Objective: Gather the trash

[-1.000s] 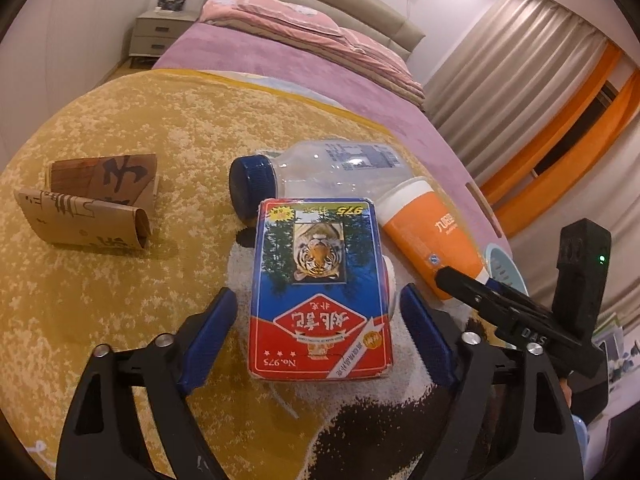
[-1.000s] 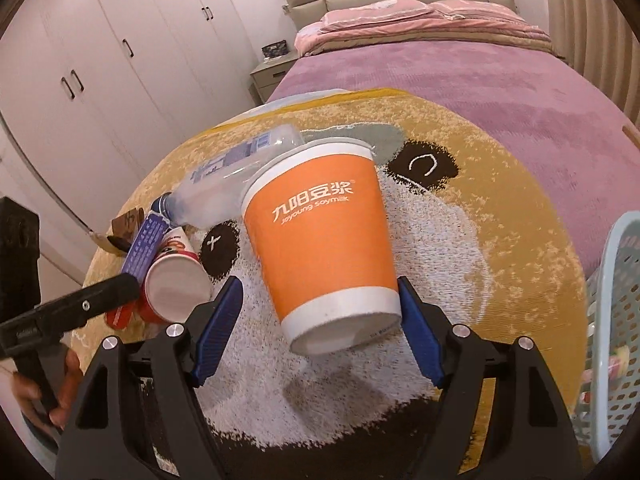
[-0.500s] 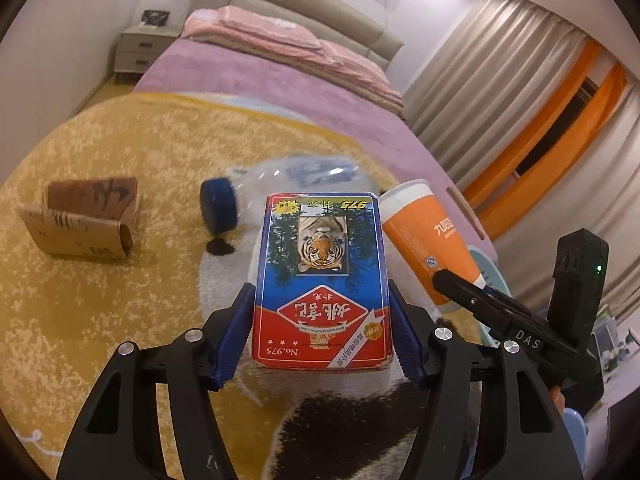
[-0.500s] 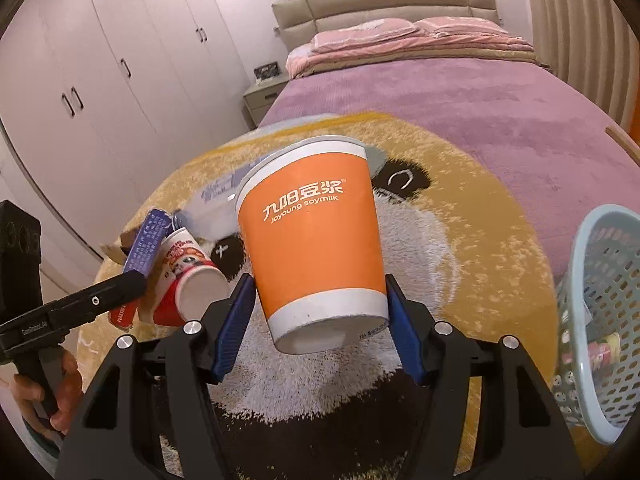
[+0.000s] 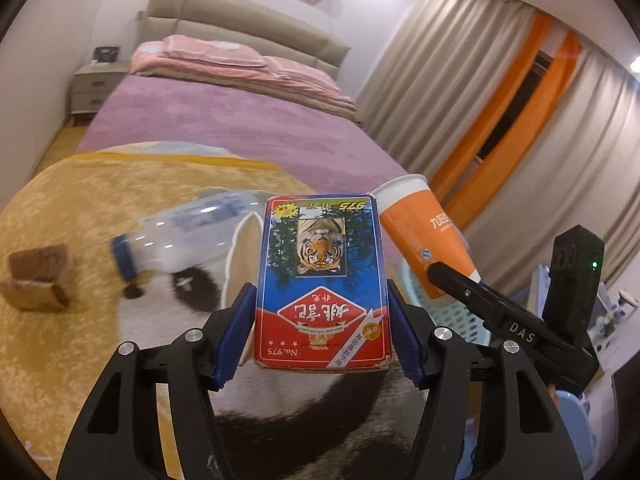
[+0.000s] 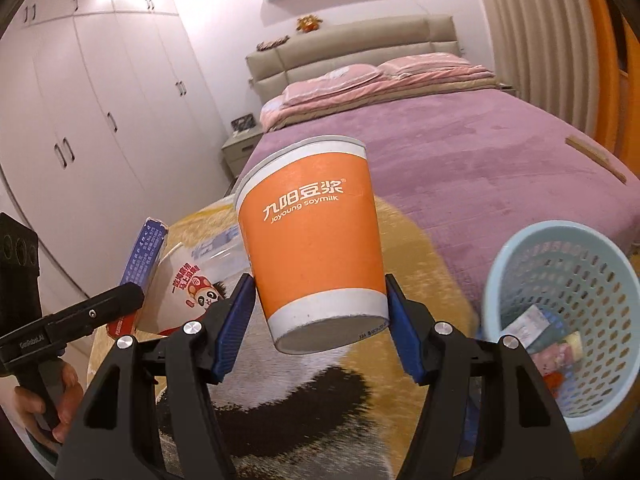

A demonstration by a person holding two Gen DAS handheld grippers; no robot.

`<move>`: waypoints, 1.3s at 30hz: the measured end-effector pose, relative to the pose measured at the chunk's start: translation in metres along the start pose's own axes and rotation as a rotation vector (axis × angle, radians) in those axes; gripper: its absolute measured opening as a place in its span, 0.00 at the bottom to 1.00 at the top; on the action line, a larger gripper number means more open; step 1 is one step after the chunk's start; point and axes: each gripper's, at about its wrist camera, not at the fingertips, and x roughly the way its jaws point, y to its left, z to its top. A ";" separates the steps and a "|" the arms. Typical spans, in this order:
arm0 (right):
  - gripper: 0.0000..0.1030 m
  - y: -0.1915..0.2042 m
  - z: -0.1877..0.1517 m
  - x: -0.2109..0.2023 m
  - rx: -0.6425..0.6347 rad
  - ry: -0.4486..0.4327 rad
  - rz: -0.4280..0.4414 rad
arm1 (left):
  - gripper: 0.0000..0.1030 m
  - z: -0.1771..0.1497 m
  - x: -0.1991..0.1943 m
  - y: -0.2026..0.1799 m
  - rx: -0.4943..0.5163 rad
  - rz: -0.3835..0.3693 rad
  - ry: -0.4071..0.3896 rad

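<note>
Your left hand-held gripper point(image 5: 322, 330) clamps the card box point(image 5: 322, 284); your right hand-held gripper point(image 6: 318, 330) clamps the orange cup point(image 6: 314, 240), both off the rug point(image 5: 80, 208).

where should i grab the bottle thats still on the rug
Grip the clear bottle across its barrel, coming from above with the jaws square to its length. It lies on its side on the rug, blue cap toward the camera, so both flanks are exposed.
</note>
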 end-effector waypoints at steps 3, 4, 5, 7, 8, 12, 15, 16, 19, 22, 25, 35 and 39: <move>0.59 -0.016 0.000 -0.012 0.028 -0.021 -0.022 | 0.59 0.001 0.007 -0.012 0.023 -0.022 0.006; 0.59 -0.022 0.000 -0.015 0.040 -0.023 -0.027 | 0.59 0.001 0.011 -0.017 0.032 -0.032 0.009; 0.59 -0.028 0.000 -0.017 0.054 -0.024 -0.033 | 0.59 0.001 0.014 -0.019 0.037 -0.038 0.013; 0.59 -0.041 -0.001 -0.024 0.081 -0.029 -0.041 | 0.59 0.001 0.022 -0.026 0.048 -0.050 0.028; 0.59 -0.046 -0.002 -0.026 0.092 -0.031 -0.041 | 0.59 0.000 0.026 -0.029 0.052 -0.059 0.035; 0.59 -0.067 -0.001 -0.034 0.138 -0.036 -0.049 | 0.59 -0.011 0.048 -0.023 0.041 -0.073 0.108; 0.59 -0.074 -0.003 -0.037 0.145 -0.036 -0.054 | 0.60 -0.020 0.047 -0.013 0.029 -0.062 0.117; 0.59 -0.075 -0.003 -0.037 0.147 -0.035 -0.054 | 0.60 -0.021 0.045 -0.012 0.027 -0.061 0.118; 0.59 -0.072 -0.005 -0.038 0.147 -0.036 -0.047 | 0.60 -0.022 0.031 -0.003 0.022 -0.062 0.116; 0.59 -0.064 -0.006 -0.036 0.139 -0.038 -0.036 | 0.60 -0.025 0.012 0.013 0.012 -0.041 0.103; 0.59 -0.058 -0.008 -0.031 0.131 -0.031 -0.022 | 0.69 -0.033 -0.004 0.036 -0.034 -0.027 0.102; 0.59 -0.028 -0.007 -0.019 0.082 -0.016 0.009 | 0.57 -0.043 -0.036 0.073 -0.116 0.008 0.067; 0.59 -0.022 -0.007 -0.017 0.074 -0.012 0.016 | 0.62 -0.044 -0.041 0.074 -0.101 0.022 0.059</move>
